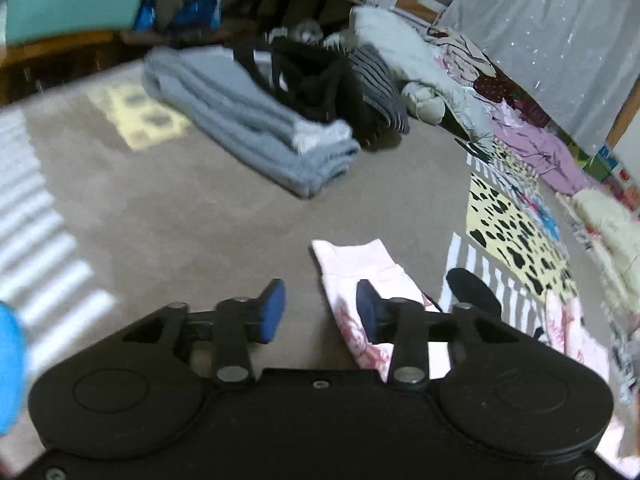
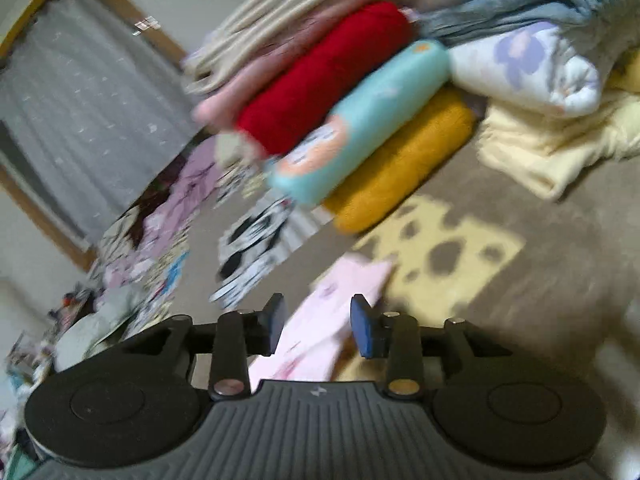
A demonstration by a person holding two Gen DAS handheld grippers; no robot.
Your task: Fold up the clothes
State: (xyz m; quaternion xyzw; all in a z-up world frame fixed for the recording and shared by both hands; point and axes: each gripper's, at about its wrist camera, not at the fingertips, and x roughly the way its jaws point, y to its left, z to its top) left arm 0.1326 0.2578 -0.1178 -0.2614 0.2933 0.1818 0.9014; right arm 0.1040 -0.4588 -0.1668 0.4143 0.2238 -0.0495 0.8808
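Both my jaws gape empty over the pink garment (image 1: 352, 264), poised to grip its near edges for folding.

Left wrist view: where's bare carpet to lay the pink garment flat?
Bare brown carpet lies between the folded grey blanket stack, the white-striped rug edge and the pink printed garment. Right of it, clothes crowd the floor.
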